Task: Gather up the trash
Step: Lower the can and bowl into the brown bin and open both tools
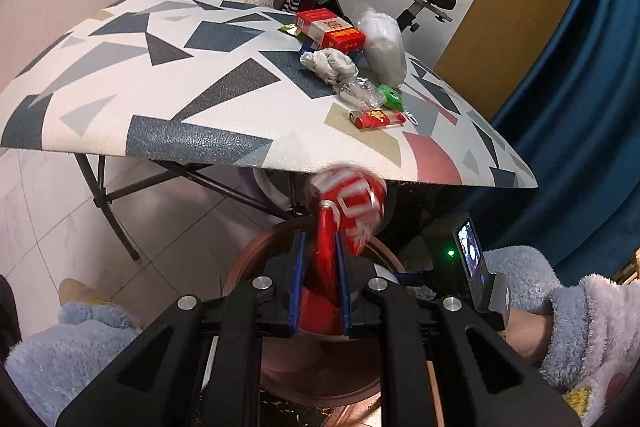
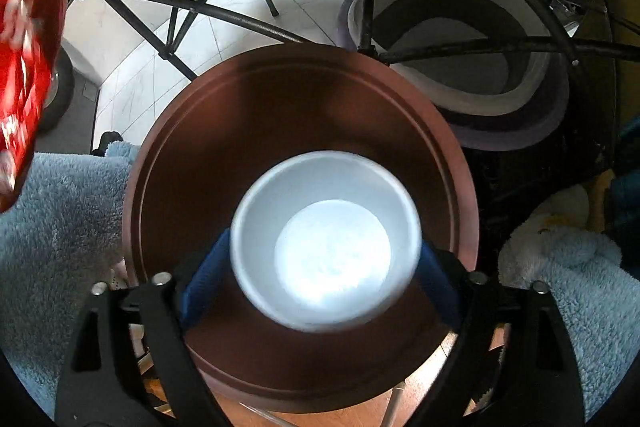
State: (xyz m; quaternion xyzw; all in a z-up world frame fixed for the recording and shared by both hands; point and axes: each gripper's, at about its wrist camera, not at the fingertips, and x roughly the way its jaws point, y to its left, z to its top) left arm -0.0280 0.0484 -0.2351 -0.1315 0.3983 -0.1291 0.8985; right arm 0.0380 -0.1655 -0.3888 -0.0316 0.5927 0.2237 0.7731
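bin [image 2: 224,115]: round, brown, smooth metallic wall, on the floor under the table [image 1: 120,75]; near rim cut off by both rigs
left gripper [image 1: 320,247]: jaws narrow, pinching red crinkly wrapper [image 1: 348,203] directly above the bin; print blurred
right gripper [image 2: 320,283]: jaws wide, white round cup [image 2: 328,239] between the blue pads over the bin mouth; contact unclear, rim blurred
table: geometric-print cloth; above and beyond the bin, 2 red boxes [image 1: 332,31], 1 crumpled tissue [image 1: 328,65], 1 green disc [image 1: 390,95]
sleeves [image 2: 68,211]: fluffy blue, flanking the bin
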